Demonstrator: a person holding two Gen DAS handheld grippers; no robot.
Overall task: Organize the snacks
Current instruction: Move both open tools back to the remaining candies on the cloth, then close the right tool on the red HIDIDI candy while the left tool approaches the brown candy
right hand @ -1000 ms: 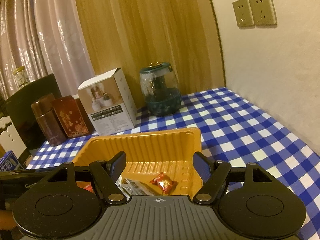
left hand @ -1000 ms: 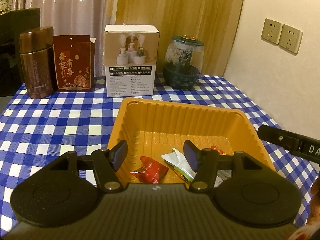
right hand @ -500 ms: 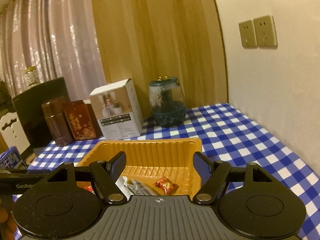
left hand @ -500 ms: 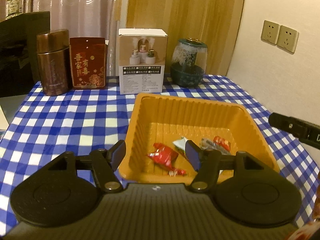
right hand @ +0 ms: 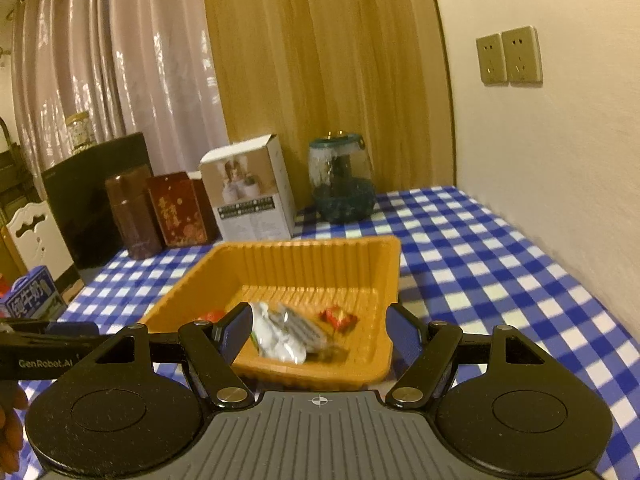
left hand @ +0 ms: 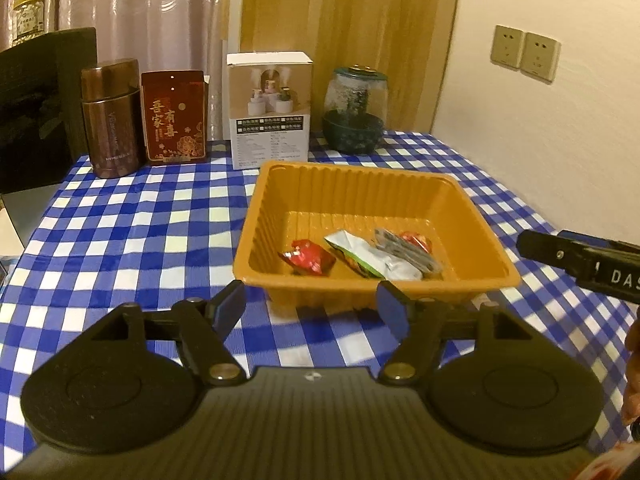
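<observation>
An orange plastic tray [left hand: 360,188] [right hand: 340,256] rests on the blue checked tablecloth. It holds a red candy [left hand: 308,259], a white and green packet [left hand: 368,258] [right hand: 276,336], a grey packet [left hand: 404,250] and another red candy [left hand: 418,240] [right hand: 338,317]. My left gripper [left hand: 312,308] hovers just short of the tray's near wall, its jaws opening with nothing between them. My right gripper [right hand: 320,334] stands open at the tray's near edge, empty. A finger of the right gripper [left hand: 568,258] shows at the right edge of the left wrist view.
Along the back of the table stand a brown flask [left hand: 110,120], a red tin [left hand: 174,118], a white box [left hand: 270,110] and a glass jar [left hand: 354,110]. A wall [left hand: 540,128] borders the table on the right. A blue carton [right hand: 32,292] lies beyond the left edge.
Both grippers have drawn back from over the tray, so the tray sits farther ahead. The left jaws have widened.
</observation>
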